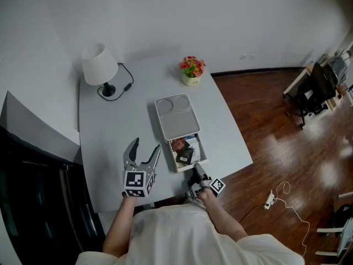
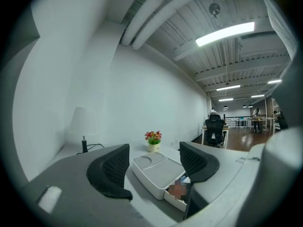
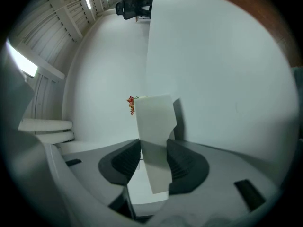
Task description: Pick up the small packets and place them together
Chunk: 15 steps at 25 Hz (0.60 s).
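Note:
A flat white storage box lies on the grey table. Its drawer is pulled out toward me, with dark small packets inside. My right gripper is at the table's near edge, turned on its side and shut on the drawer's front end. The left gripper hovers left of the drawer, open and holding nothing. Through its jaws in the left gripper view I see the box and the open drawer.
A white lamp with a black cable stands at the table's far left. A flower pot sits behind the box. The table's near edge is right under the right gripper. On the wooden floor at right are a power strip and an office chair.

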Available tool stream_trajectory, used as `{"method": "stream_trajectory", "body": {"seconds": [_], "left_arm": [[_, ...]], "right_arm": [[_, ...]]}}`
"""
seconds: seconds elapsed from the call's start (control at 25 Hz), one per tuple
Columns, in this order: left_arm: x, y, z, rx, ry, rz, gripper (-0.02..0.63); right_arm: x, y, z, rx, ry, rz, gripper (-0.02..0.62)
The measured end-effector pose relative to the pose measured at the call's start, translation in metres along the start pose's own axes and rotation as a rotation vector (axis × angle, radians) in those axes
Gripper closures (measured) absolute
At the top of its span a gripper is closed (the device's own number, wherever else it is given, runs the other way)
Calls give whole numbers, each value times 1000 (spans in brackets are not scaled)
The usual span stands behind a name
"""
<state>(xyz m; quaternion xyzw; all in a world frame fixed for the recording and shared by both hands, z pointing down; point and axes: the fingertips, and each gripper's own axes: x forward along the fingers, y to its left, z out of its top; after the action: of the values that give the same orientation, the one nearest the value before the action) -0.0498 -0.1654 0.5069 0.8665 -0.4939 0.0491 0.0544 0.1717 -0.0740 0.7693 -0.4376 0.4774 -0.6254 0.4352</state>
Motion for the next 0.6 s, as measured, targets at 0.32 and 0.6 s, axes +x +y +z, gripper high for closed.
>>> {"method": "stream_trajectory", "body": {"seconds": [0.32,0.6], "left_arm": [[-9,10,19,-21,-85,14,286],[-8,20,17,-44,-82,32,286]], "right_arm": [[-39,-7,-1,14,2,-27,420],[-56,-15,0,25,16,-52,420]]}}
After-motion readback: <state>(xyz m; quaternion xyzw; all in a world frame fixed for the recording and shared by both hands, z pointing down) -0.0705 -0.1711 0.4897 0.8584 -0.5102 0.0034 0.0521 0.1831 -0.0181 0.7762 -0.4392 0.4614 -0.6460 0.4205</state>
